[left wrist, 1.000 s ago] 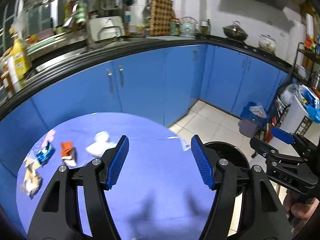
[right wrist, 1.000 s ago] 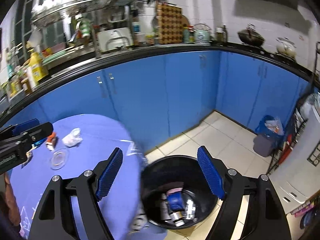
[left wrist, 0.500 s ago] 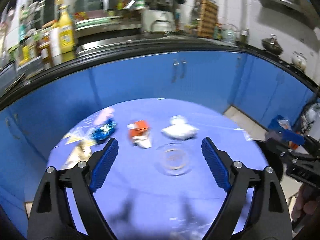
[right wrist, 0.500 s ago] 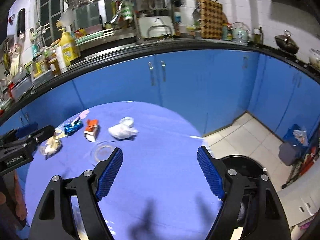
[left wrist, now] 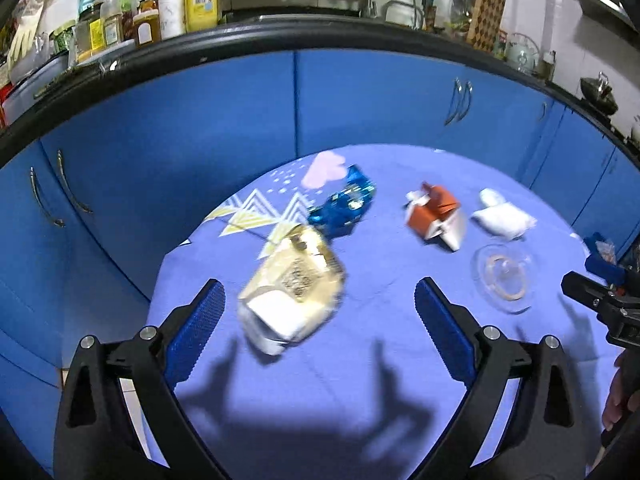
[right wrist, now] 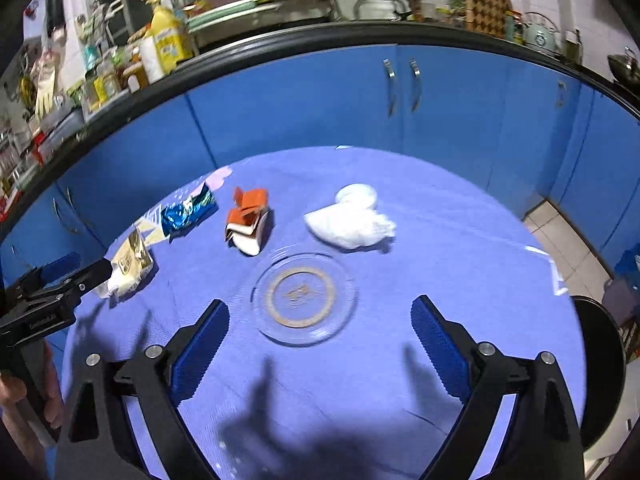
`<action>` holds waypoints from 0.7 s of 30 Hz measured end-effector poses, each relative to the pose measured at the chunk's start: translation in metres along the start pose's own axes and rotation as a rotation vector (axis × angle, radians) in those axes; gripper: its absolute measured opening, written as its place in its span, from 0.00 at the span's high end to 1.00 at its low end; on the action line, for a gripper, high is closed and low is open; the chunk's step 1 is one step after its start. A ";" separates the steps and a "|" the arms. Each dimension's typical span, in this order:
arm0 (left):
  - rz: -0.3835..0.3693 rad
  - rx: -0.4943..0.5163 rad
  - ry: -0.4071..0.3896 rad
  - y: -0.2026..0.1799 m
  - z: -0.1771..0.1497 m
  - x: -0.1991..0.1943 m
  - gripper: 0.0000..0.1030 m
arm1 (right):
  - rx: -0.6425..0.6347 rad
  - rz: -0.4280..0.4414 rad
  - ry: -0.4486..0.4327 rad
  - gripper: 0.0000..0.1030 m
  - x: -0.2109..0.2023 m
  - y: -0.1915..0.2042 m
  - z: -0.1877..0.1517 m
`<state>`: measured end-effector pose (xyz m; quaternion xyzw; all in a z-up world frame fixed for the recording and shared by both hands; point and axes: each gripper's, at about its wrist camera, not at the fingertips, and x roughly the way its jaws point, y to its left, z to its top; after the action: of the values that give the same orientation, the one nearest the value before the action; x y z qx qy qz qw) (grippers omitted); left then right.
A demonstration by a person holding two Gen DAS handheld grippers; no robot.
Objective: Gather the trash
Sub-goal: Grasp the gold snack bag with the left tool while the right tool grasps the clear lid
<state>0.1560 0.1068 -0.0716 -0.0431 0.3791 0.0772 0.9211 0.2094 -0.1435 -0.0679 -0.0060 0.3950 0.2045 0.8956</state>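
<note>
Both grippers swing from the bin to the worktop [right wrist: 440, 216], left gripper [left wrist: 316, 316] opening around the beige packet [left wrist: 292, 292], right gripper [right wrist: 320, 334] opening, empty, above the glass dish [right wrist: 304, 300].

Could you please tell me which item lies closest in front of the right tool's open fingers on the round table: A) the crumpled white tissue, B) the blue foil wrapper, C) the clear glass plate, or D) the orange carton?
C: in the right wrist view the clear glass plate lies directly ahead of the right tool, while the other trash lies farther back on the table.
</note>
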 end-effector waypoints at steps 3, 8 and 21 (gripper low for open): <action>-0.006 0.020 0.023 0.006 -0.003 0.013 0.08 | 0.003 0.027 0.025 0.08 0.016 0.009 -0.001; -0.017 0.037 0.055 0.010 -0.006 0.032 0.08 | -0.019 0.006 0.058 0.07 0.040 0.022 -0.002; -0.033 0.017 0.095 0.015 0.000 0.056 0.08 | -0.060 -0.072 0.119 0.07 0.070 0.030 0.004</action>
<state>0.1931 0.1279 -0.1113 -0.0451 0.4225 0.0566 0.9035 0.2433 -0.0901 -0.1099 -0.0592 0.4410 0.1832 0.8766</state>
